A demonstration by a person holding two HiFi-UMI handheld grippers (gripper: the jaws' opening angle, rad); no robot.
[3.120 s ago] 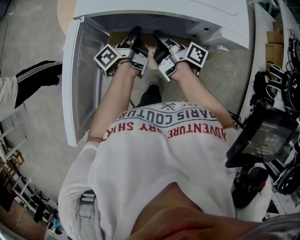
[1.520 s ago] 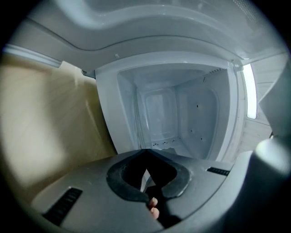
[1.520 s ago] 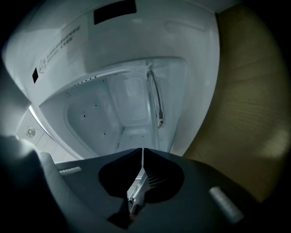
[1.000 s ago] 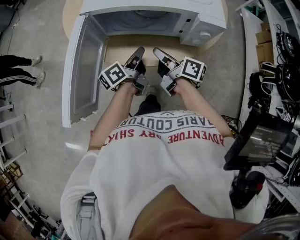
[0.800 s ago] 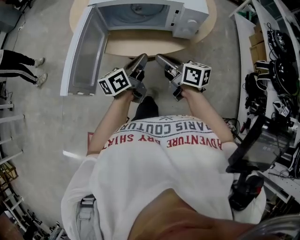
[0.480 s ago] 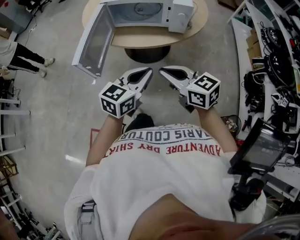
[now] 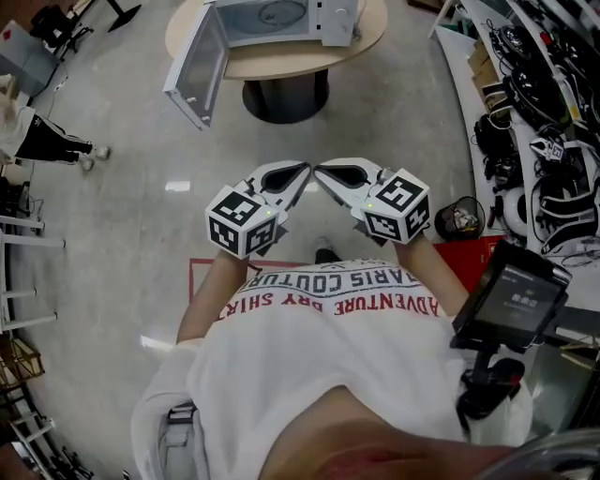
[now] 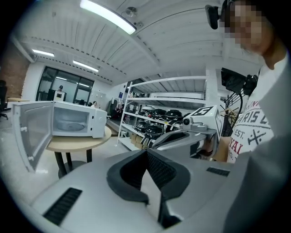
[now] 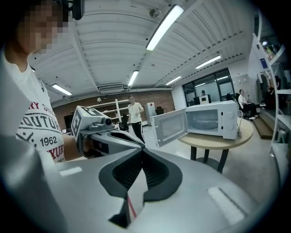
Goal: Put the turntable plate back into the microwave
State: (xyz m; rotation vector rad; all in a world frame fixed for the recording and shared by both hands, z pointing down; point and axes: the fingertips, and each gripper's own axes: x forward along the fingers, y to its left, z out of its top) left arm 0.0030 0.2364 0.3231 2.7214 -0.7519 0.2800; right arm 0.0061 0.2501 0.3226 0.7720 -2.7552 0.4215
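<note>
At the far left, the microwave's door (image 7: 195, 66) was seen swung wide open. The turntable plate (image 7: 279, 12) was seen lying flat inside the microwave (image 7: 333, 14) on the round tabletop (image 7: 281, 61), so the placement was judged complete. The left gripper (image 7: 302, 171) and right gripper (image 7: 319, 172) were held well apart from the microwave, tips nearly touching, each pair of fingers pressed together on nothing. Were the seating checked, a level, centred rest should be confirmed, and the door then pushed shut gently.
</note>
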